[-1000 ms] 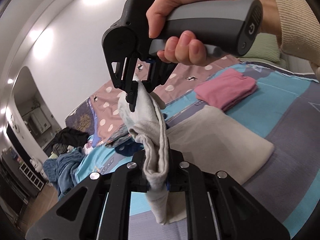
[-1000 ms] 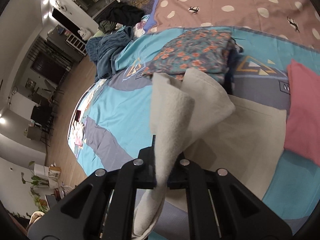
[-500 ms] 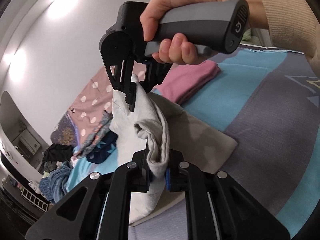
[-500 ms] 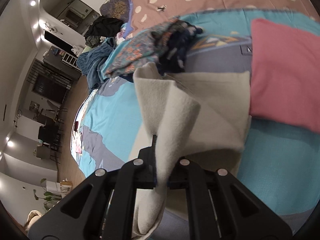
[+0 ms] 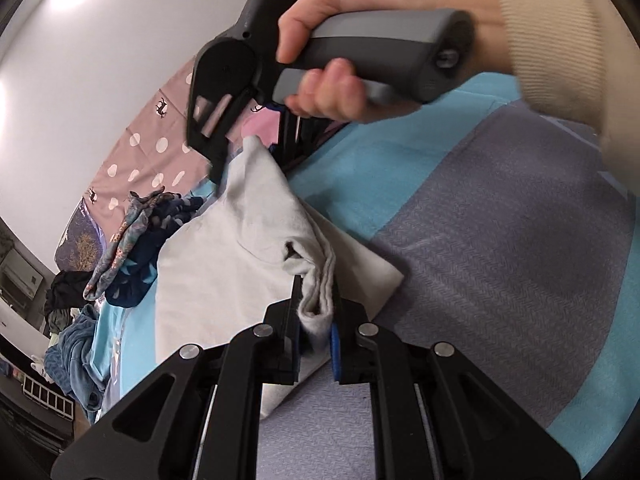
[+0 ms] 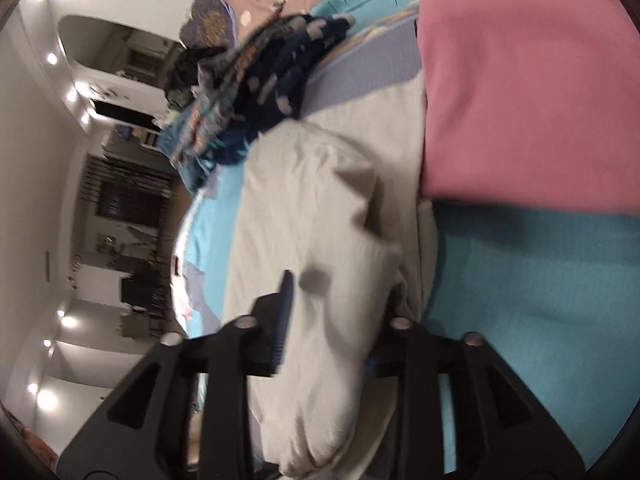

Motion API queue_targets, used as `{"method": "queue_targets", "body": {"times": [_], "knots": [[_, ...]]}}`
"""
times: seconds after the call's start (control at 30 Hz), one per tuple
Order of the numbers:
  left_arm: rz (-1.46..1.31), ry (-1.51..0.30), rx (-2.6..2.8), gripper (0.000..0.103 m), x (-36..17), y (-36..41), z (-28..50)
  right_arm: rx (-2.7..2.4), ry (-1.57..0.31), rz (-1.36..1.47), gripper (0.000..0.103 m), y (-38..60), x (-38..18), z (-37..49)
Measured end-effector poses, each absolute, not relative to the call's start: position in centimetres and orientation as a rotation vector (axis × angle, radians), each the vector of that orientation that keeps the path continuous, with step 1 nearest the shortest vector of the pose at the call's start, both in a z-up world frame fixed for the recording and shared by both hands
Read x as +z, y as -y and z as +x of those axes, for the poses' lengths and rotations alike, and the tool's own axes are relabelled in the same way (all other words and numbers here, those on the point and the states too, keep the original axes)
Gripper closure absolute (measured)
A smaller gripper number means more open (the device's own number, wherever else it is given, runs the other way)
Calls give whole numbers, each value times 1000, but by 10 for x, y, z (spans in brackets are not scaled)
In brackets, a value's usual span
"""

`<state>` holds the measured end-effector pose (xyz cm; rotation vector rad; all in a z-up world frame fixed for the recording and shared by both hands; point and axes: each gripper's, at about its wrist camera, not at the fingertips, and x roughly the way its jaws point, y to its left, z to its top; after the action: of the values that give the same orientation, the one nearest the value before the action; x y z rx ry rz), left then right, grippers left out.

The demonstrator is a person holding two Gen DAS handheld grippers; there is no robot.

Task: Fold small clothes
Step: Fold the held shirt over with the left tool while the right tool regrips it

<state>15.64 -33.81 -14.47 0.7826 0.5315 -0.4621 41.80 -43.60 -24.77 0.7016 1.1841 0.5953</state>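
Left gripper (image 5: 316, 334) pinched a bunched edge of the cream garment (image 5: 224, 264), which lay w/ its far end on the bed (image 5: 520, 240). Right gripper (image 6: 326, 334) had fingers spread, cloth lying between them. Pink folded piece (image 6: 520, 80) sat just beyond; patterned clothes pile (image 6: 260, 76) farther back.

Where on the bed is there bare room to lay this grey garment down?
Bare grey-and-teal bedspread lies right of the light grey garment, below the pink folded cloth. Crowded: the patterned clothes pile on its far left.
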Motion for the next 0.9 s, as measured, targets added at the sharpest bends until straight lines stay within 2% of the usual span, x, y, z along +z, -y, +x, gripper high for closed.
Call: {"method": "queue_targets", "body": {"times": [0.1,0.27,0.37,0.5,0.73,0.77,0.8,0.9], "knots": [[777,-524,-459,92,-144,342,156,644,-1167,789,57,439,-246,437],[750,-538,-458,92,-139,340,161,653,-1152,740,58,417,-229,452],[727,-558,-479,92,-136,335,160,642,-1068,578,80,398,-202,433],[684,-550,-498,92,-126,331,158,611,-985,352,92,376,-166,411],[643,-580,-519,92,-125,333,167,648,-849,64,94,357,-139,391],[649,-592,-524,92,-128,334,169,634,-847,3,94,354,-145,390],[653,-611,-531,92,-132,336,169,610,-872,-13,89,356,-155,394],[652,-673,-563,92,-142,338,172,534,-1001,43,87,376,-201,408]]}}
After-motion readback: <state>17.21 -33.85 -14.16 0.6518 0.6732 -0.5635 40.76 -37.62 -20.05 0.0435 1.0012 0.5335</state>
